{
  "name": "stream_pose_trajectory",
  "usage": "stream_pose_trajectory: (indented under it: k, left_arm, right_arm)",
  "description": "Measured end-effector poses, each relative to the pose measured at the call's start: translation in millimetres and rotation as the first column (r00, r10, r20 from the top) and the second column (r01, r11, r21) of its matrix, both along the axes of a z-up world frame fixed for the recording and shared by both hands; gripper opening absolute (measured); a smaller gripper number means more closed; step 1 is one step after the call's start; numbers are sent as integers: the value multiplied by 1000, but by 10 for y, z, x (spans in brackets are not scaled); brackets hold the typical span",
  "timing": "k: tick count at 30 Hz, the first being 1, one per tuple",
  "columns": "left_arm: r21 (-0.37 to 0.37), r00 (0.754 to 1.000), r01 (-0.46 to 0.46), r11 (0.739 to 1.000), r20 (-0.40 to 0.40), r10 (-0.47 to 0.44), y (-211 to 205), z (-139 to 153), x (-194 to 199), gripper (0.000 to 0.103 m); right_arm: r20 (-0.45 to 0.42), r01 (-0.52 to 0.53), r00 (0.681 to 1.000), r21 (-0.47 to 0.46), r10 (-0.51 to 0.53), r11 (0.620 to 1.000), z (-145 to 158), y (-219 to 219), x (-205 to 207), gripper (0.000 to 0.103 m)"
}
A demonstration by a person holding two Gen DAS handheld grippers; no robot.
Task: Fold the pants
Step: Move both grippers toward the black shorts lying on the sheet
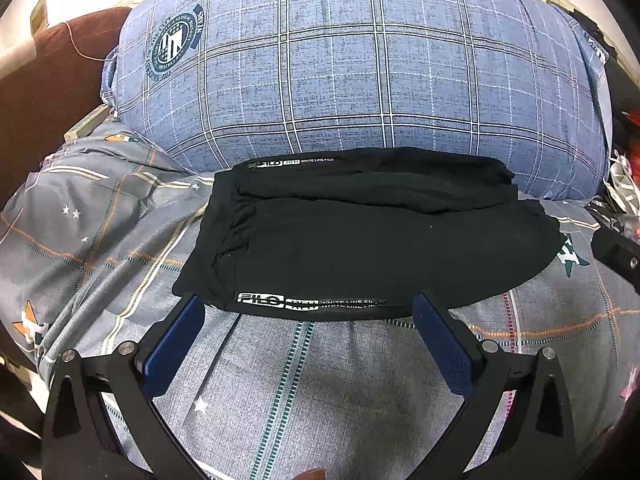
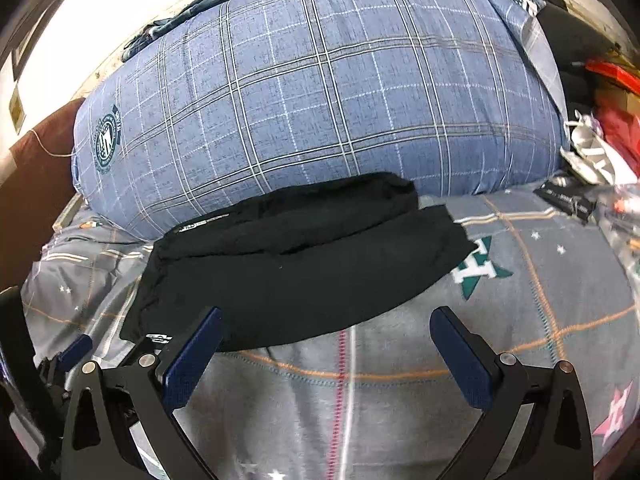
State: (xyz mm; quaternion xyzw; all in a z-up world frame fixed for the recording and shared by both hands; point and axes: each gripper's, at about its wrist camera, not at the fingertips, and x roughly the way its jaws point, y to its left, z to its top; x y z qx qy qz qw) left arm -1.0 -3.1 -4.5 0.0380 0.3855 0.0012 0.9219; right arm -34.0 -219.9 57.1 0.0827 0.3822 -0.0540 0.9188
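Observation:
The black pants [image 1: 360, 236] lie folded flat on the grey patterned bedsheet [image 1: 320, 380], with white lettering along the near edge and on the far left. They also show in the right wrist view [image 2: 304, 268]. My left gripper [image 1: 310, 304] is open and empty, its blue pads just at the pants' near edge. My right gripper [image 2: 328, 316] is open and empty, its left pad over the pants' near edge. The right gripper's tip shows at the right edge of the left wrist view [image 1: 616, 256]. The left gripper shows at the lower left of the right wrist view [image 2: 72, 352].
A large blue plaid pillow [image 1: 360, 60] lies right behind the pants, also seen in the right wrist view [image 2: 320, 80]. A dark red cushion [image 1: 48, 92] sits at the left. Clutter of red, white and black items [image 2: 600, 140] lies at the right.

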Motion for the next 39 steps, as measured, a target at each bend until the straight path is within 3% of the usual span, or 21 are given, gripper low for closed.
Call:
stream_pose_trajectory:
  k: [12,17,21,27,33,39]
  left_arm:
    - [9,999,34,999,-27,-34,-132,-17,7,103]
    - [31,998,55,998,-39,-54,-192,-52,2,103]
    - [15,996,54,998,-68,-53,-130,-136,43,103]
    - [1,998,35,999,-55,-35,-14,-110,62,103]
    - [-10,998,25,1000,-54,-25,50,-59,134,103]
    - [-43,991,37,998,-129,-42,30,-262,184,103]
  right_arm:
    - [-33,-75,997,-62,73,995,24,-96,46,103]
    - [-17,-82,997,-23,81,996,-20,-140,35,102]
    - [-97,-123,988,-1,123,992,-159,-138,107,102]
    - [-96,-151,984,19,152,988,-142,-133,99,102]
    - [-74,-144,987,23,145,989,-62,-191,85,102]
    - [-151,-92,984,45,97,995,-219,-313,180,97]
